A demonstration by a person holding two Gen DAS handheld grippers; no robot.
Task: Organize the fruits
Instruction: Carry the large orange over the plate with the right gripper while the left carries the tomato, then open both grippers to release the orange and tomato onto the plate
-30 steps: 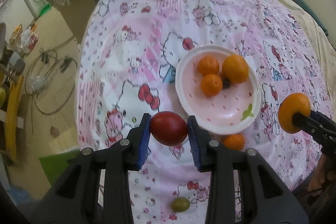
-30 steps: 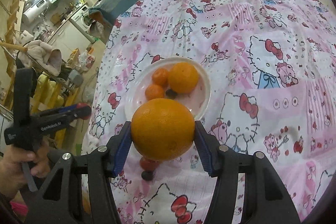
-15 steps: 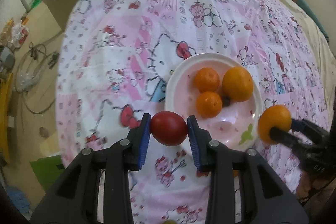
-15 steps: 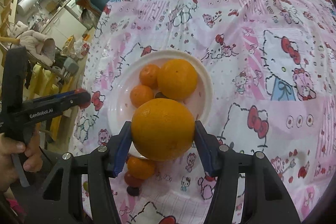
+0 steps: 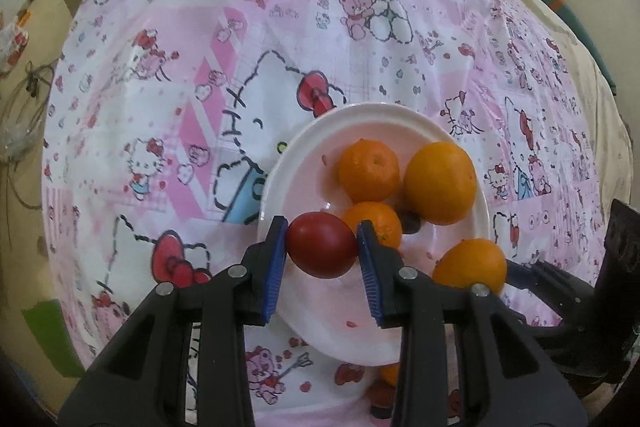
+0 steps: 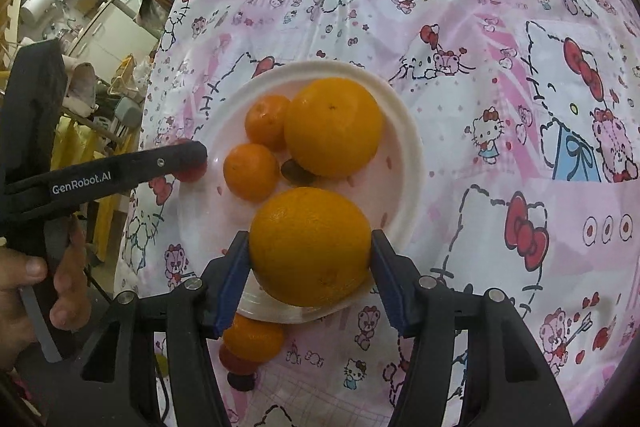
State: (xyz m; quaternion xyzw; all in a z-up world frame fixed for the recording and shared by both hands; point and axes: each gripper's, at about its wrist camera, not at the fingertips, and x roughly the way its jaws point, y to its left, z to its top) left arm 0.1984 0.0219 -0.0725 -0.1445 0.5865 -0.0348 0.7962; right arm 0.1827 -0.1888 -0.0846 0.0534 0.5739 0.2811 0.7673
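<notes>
left wrist view: left tongs (image 5: 322, 251) clamp a red fruit (image 5: 321, 249) over the plate (image 5: 280, 163) rim, right tongs (image 6: 310, 259) clamp an orange (image 6: 310, 251).

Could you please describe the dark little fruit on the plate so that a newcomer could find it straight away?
Start at the round white plate on the pink cartoon-print cloth. Among its loose fruit lies a big orange beside two small tangerines. The small dark brown fruit is tucked between them, the plate's only dark item.
</notes>
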